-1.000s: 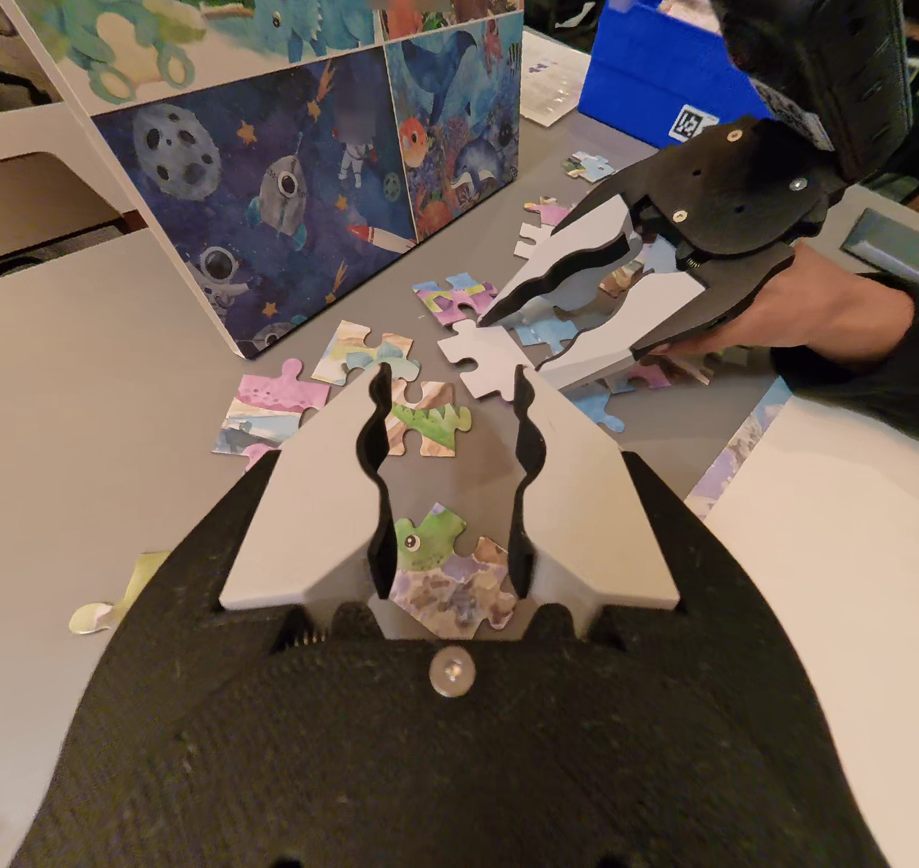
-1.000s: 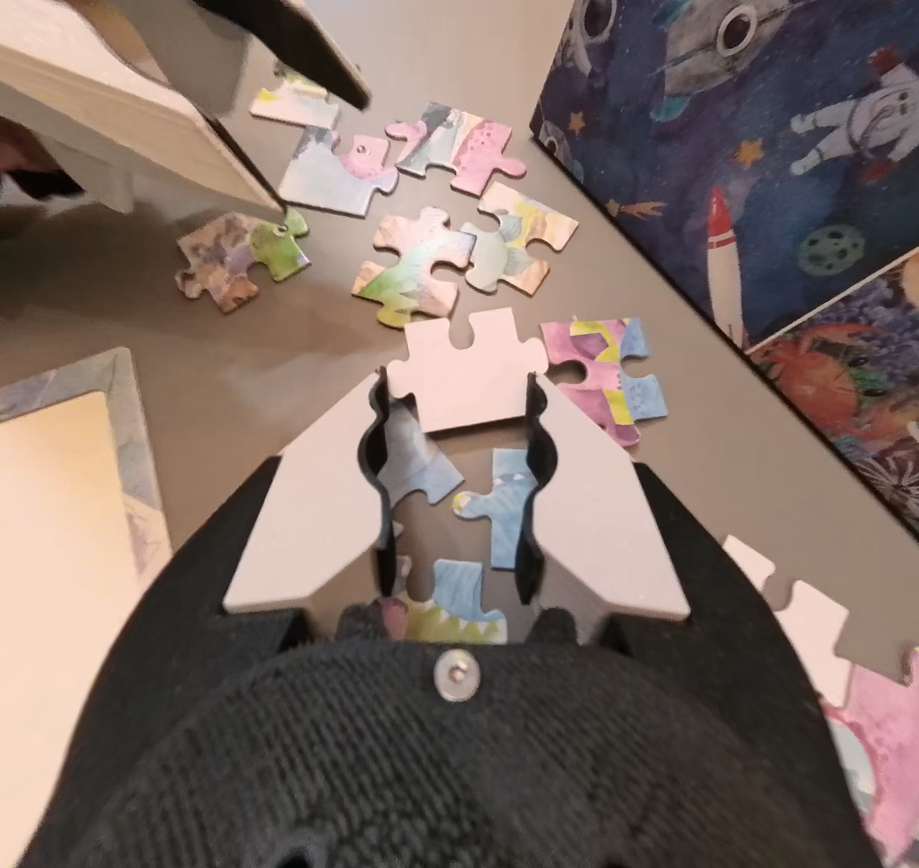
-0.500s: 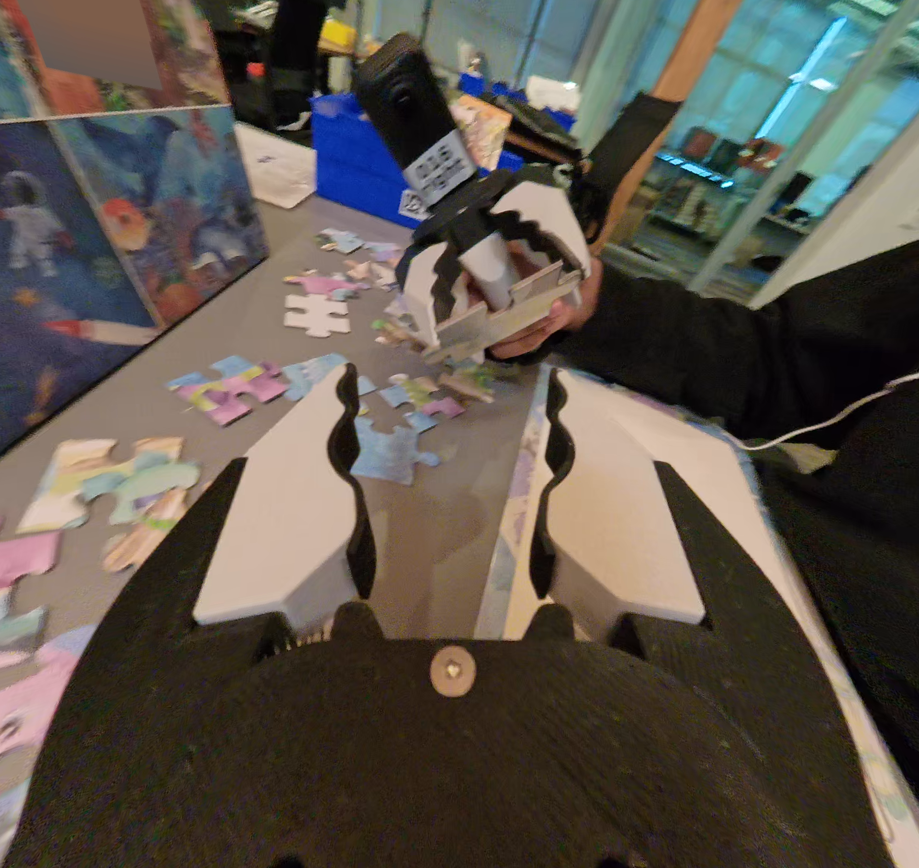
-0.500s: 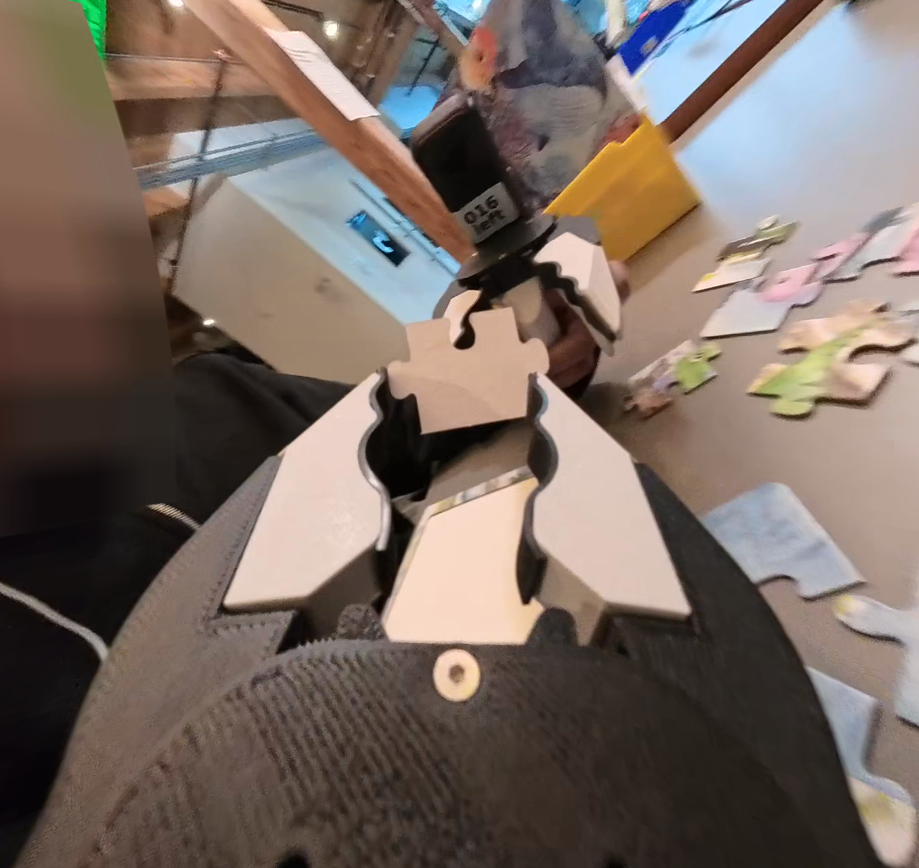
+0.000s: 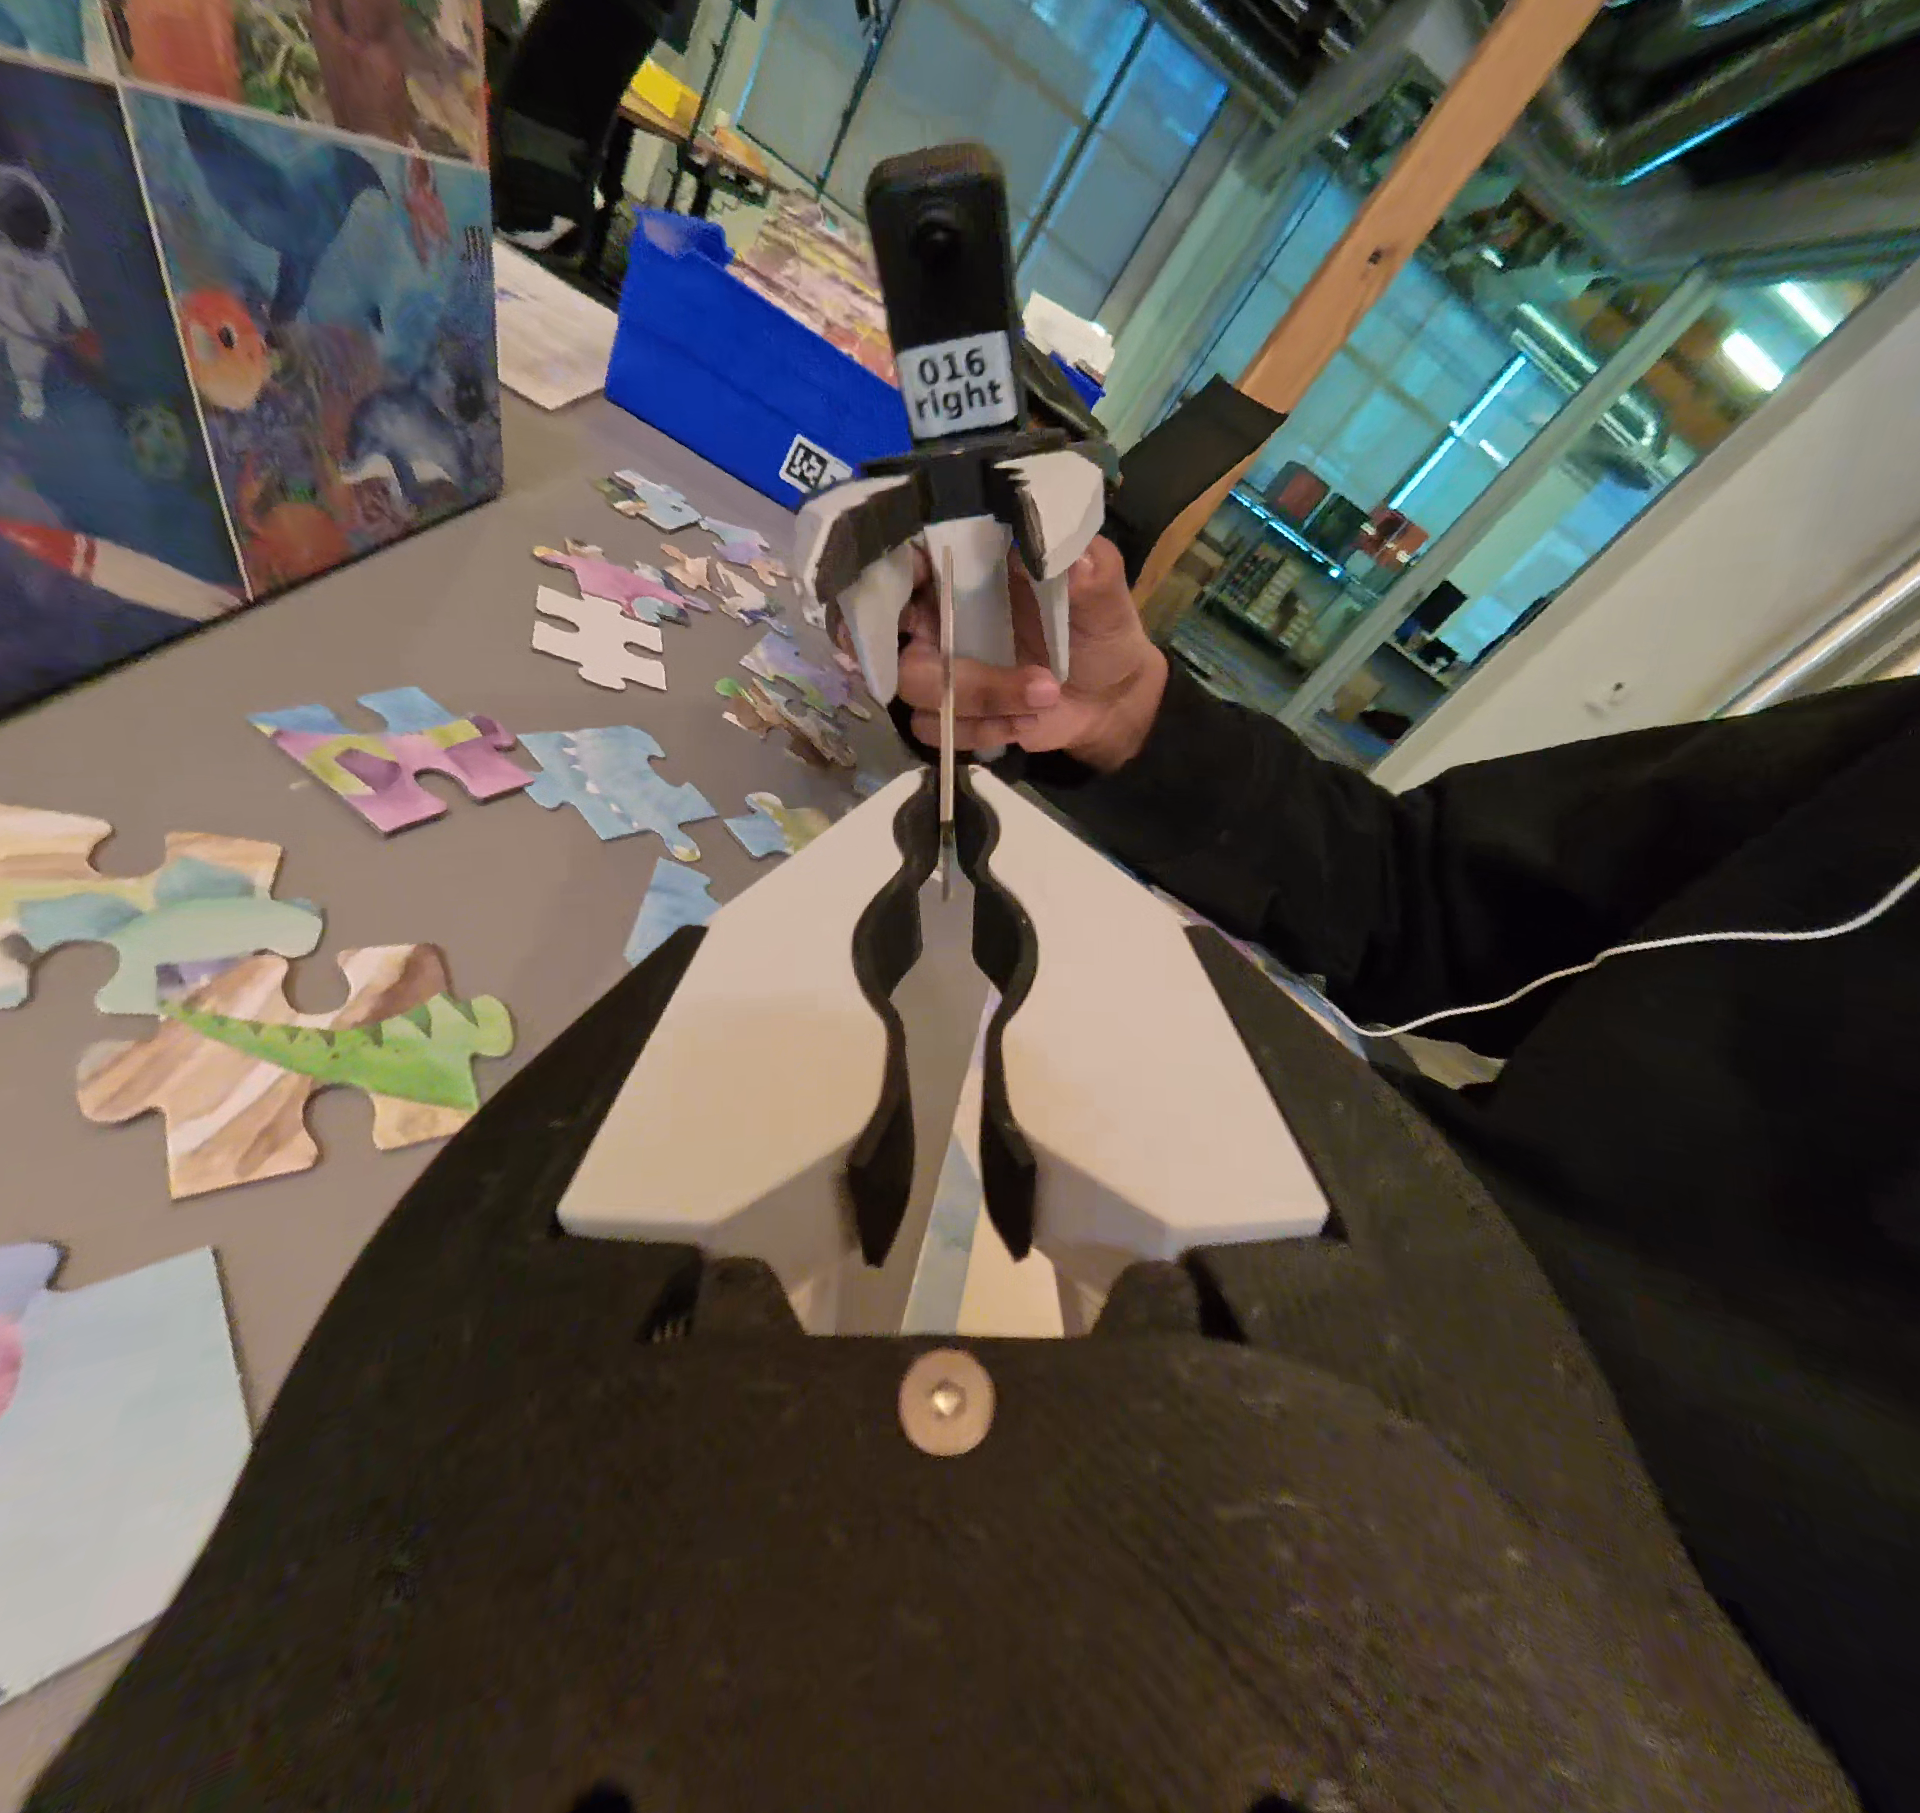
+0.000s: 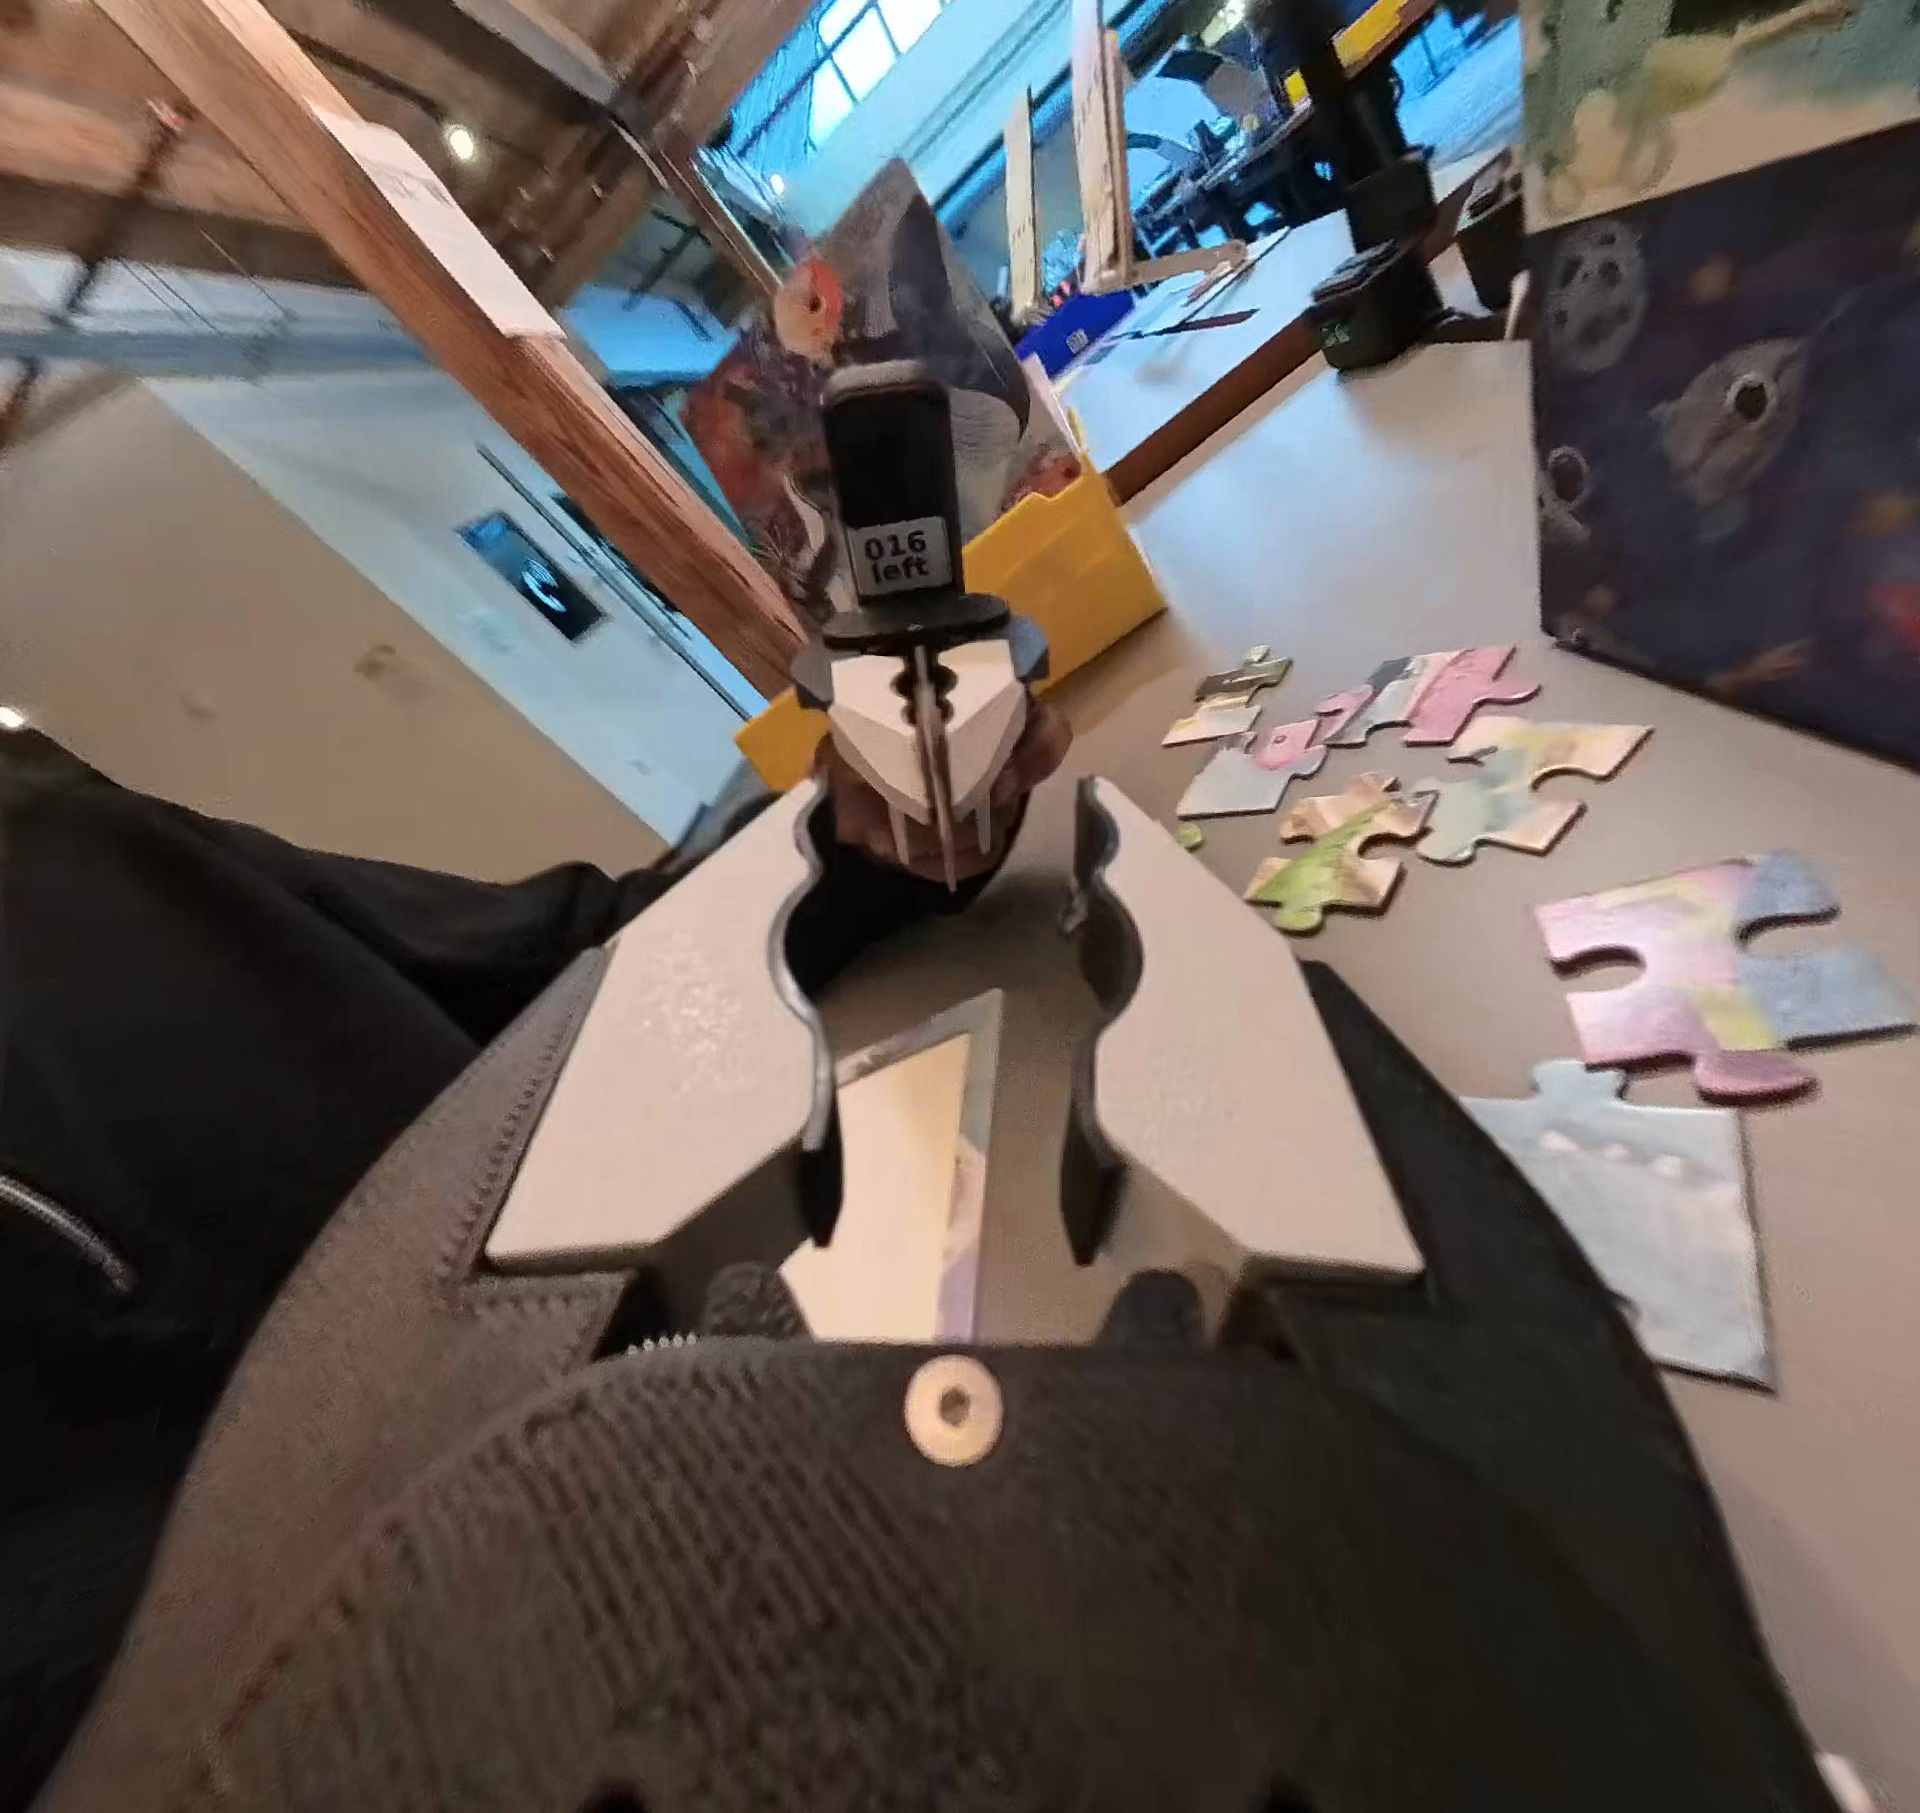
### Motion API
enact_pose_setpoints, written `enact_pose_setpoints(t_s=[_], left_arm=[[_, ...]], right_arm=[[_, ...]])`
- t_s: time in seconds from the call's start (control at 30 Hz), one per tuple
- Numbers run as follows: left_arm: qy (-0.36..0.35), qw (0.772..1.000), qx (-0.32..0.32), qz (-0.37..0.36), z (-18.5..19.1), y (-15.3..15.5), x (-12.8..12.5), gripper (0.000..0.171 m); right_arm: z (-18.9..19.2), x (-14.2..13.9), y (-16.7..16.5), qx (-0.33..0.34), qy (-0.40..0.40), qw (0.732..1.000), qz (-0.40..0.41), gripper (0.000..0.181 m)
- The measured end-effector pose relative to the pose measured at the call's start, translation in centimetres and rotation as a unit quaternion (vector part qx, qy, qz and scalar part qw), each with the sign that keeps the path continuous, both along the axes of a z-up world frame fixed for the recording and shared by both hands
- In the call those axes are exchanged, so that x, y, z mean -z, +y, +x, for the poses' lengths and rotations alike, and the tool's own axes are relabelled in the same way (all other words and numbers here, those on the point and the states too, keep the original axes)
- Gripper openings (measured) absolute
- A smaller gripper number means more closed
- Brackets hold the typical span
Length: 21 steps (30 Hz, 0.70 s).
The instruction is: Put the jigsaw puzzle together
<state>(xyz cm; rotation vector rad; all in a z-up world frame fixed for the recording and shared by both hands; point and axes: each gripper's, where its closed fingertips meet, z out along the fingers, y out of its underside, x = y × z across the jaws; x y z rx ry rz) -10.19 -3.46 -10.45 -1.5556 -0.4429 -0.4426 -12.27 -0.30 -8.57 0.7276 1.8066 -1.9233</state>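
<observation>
Left hand-held gripper [image 5: 943, 807] pinches thin flat cardboard piece [image 5: 945, 683] edge-on; right hand-held gripper [image 6: 940, 818] wide.

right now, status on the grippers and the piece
Left gripper shut on puzzle piece, held edge-on. Right gripper open, facing it. Nothing in the way.

Two grippers face each other above the grey table [image 5: 488, 610]: the left gripper [image 5: 943, 807] and the right gripper [image 6: 945, 838]. One puzzle piece [image 5: 947, 714] stands edge-on between them. Loose pieces lie scattered on the table, too many and too overlapped to count exactly. One blue bin [image 5: 727, 381], one yellow bin [image 6: 1049, 579] and one picture box [image 5: 239, 309] stand by.
</observation>
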Motion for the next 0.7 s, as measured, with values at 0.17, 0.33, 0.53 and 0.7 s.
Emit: enact_pose_setpoints(t_s=[0.17, 0.33, 0.53, 0.7], left_arm=[[-0.008, 0.999, 0.019, -0.038, 0.6, 0.5, 1.3, 0.000], [-0.001, 0.998, -0.017, -0.058, -0.4, 0.5, 1.8, 0.029], [0.029, 0.993, -0.088, -0.072, -2.5, -0.5, 1.7, 0.053], [0.047, 0.994, -0.083, -0.062, -2.0, -0.3, 1.0, 0.051]], right_arm=[[1.8, 1.9, -2.0, -0.034, 0.050, 0.995, 0.083, 0.026], [1.3, 2.4, -1.5, -0.018, 0.047, 0.994, 0.098, 0.000], [-7.8, 3.7, 7.2, 0.258, -0.089, 0.959, 0.081, 0.000], [-10.3, 7.1, 9.0, 0.289, -0.151, 0.934, 0.146, 0.000]])
